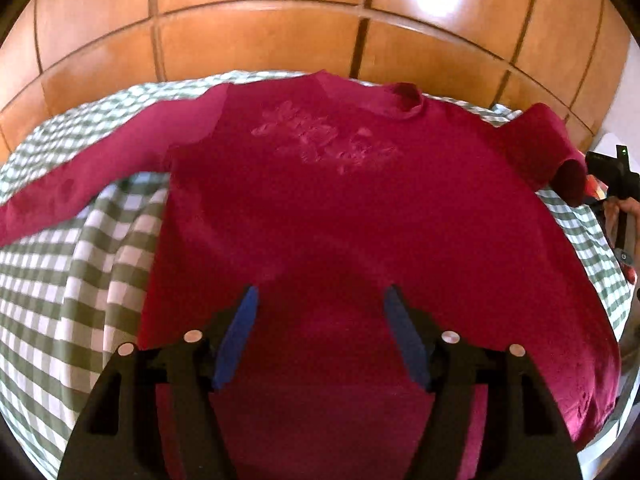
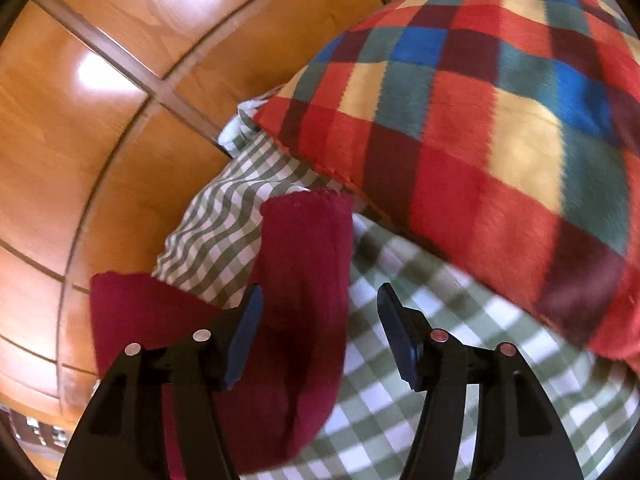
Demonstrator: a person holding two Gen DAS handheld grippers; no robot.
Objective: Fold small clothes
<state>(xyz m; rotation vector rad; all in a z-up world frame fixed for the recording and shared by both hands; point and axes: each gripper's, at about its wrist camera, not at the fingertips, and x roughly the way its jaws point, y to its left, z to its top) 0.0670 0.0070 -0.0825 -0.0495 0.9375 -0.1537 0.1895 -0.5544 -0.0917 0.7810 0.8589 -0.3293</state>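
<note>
A dark red long-sleeved shirt (image 1: 320, 208) lies spread flat, front up, on a green-and-white checked cloth (image 1: 68, 280). Its collar (image 1: 406, 96) points away from me. One sleeve (image 1: 100, 168) stretches out to the left. The other sleeve (image 1: 548, 148) lies at the right, its cuff near the other gripper. My left gripper (image 1: 320, 296) is open and empty above the shirt's lower body. My right gripper (image 2: 320, 296) is open and empty over that right sleeve (image 2: 304, 280), whose cuff (image 2: 308, 204) lies beyond the fingertips.
A multicoloured checked cushion (image 2: 480, 112) lies on the checked cloth (image 2: 440, 360) at the right, close to the sleeve cuff. Wooden panels (image 1: 280, 32) stand behind the bed. The right gripper's body (image 1: 616, 168) shows at the right edge of the left wrist view.
</note>
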